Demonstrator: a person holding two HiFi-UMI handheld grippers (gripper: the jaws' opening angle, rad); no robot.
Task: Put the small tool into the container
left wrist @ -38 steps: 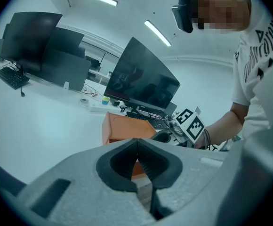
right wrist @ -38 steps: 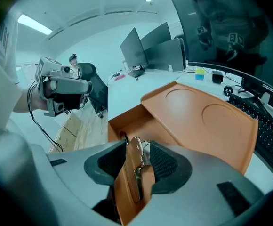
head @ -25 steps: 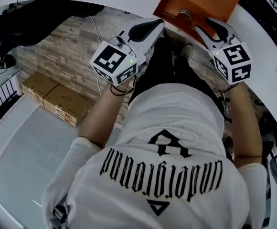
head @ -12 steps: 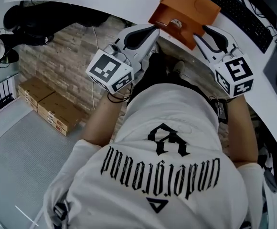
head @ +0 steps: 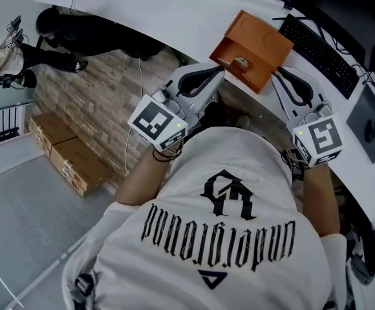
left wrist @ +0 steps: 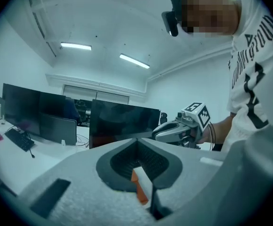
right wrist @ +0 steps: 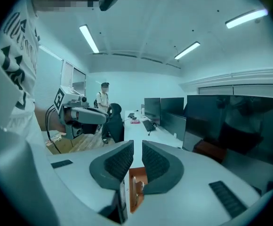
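An orange container (head: 260, 39) sits at the white desk's near edge, with a small pale tool (head: 241, 61) in its open front. My left gripper (head: 218, 72) hangs just left of that front, its fingertips touching, shut on nothing. My right gripper (head: 278, 75) is just right of the container; its jaws have just been closing and now stand a narrow gap apart with nothing between them. In the right gripper view, the container (right wrist: 132, 175) and the tool (right wrist: 139, 189) show through that gap. In the left gripper view, an orange sliver of the container (left wrist: 139, 189) shows below the jaws.
On the desk (head: 174, 11), a black keyboard (head: 317, 47) lies right of the container and a mouse (head: 368, 131) further right. Cardboard boxes (head: 64, 154) sit on the floor at the left. Monitors (right wrist: 230, 121) line the desk, and a person (right wrist: 103, 100) stands far off.
Both grippers have risen to the desk's edge, and the container now sits between their tips. The right jaws stand closer together than before.
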